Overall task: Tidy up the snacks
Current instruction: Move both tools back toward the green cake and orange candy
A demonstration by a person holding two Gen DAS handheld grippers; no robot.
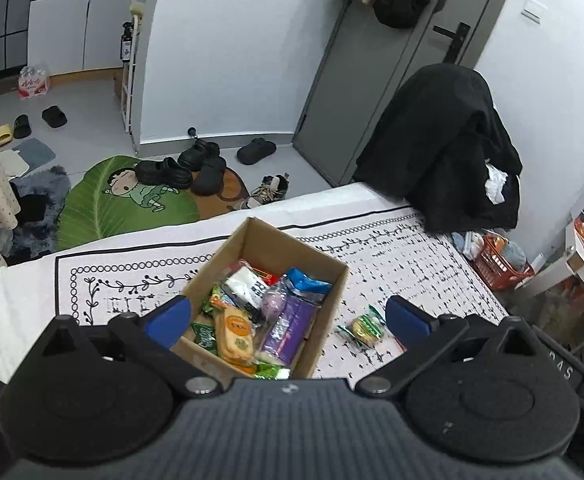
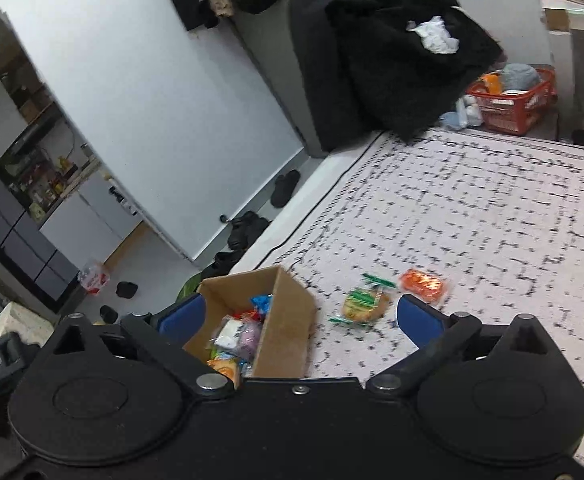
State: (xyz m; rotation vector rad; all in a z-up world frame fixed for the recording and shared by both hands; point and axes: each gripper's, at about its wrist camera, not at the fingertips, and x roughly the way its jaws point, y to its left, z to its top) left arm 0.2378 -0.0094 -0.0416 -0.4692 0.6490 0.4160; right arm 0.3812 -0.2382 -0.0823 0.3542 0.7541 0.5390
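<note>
A brown cardboard box (image 1: 300,248) stands on the patterned white cloth and holds several wrapped snacks, among them a purple pack (image 1: 292,326) and an orange biscuit pack (image 1: 233,334). My left gripper (image 1: 289,316) hovers open above the box with nothing between its blue pads. To the right of the box lies a green-and-yellow snack (image 1: 366,328). The right wrist view shows the same box (image 2: 287,320), the green-and-yellow snack (image 2: 364,302) and an orange packet (image 2: 424,284) on the cloth. My right gripper (image 2: 302,316) is open and empty above them.
A black coat (image 1: 444,148) hangs over a chair at the table's far right edge. A red basket (image 2: 512,104) sits beyond it. Shoes (image 1: 179,170) and a green leaf mat (image 1: 103,204) lie on the floor past the table's far edge.
</note>
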